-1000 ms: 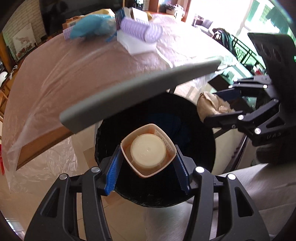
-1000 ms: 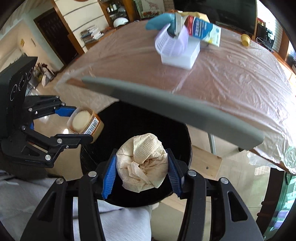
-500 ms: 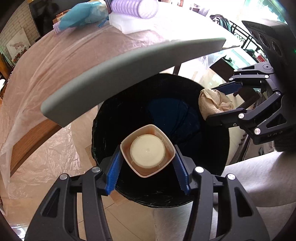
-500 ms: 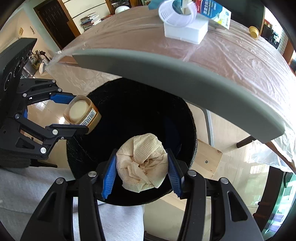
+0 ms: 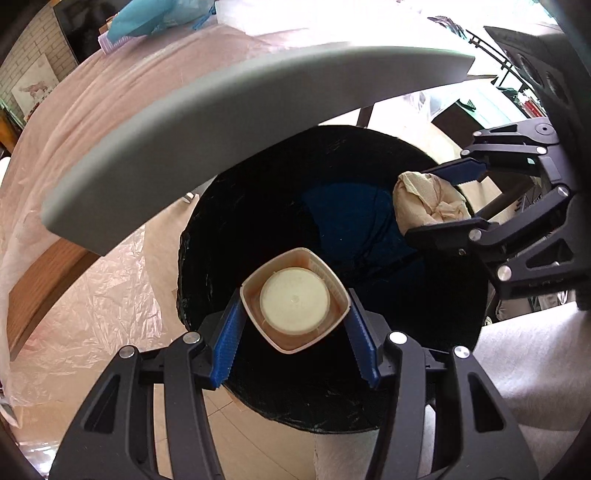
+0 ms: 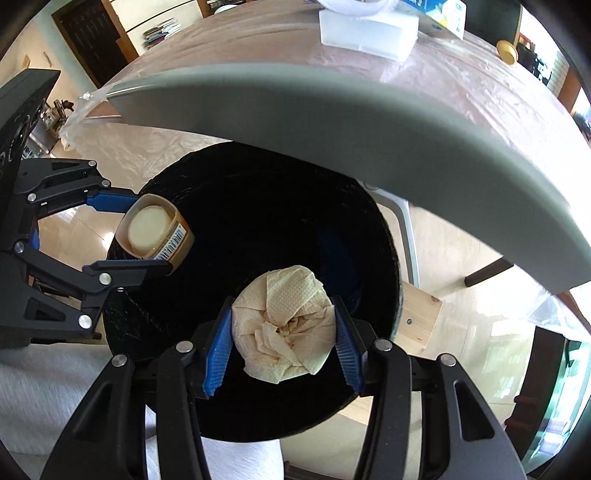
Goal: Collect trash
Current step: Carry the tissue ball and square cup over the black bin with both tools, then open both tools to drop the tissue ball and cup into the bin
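Note:
My left gripper (image 5: 294, 315) is shut on a small square plastic jar with a cream lid (image 5: 294, 300), held over the near part of the open black trash bin (image 5: 258, 206). My right gripper (image 6: 282, 334) is shut on a crumpled beige paper towel (image 6: 283, 325), held over the same bin (image 6: 258, 206). In the right wrist view the jar (image 6: 155, 230) hangs at the bin's left rim. In the left wrist view the towel (image 5: 428, 203) hangs at the bin's right rim. The bin's grey lid (image 5: 229, 110) stands open behind it.
A table covered in clear plastic sheeting (image 6: 461, 85) stands behind the bin, with a white box (image 6: 365, 29) and a blue carton on it. Table legs (image 6: 406, 240) stand at the bin's right. Tiled floor surrounds the bin. The person's grey-clad legs (image 5: 535, 362) are close below.
Both grippers have moved lower and further forward over the bin's mouth, each still holding its object. The bin and its lid fill more of both views.

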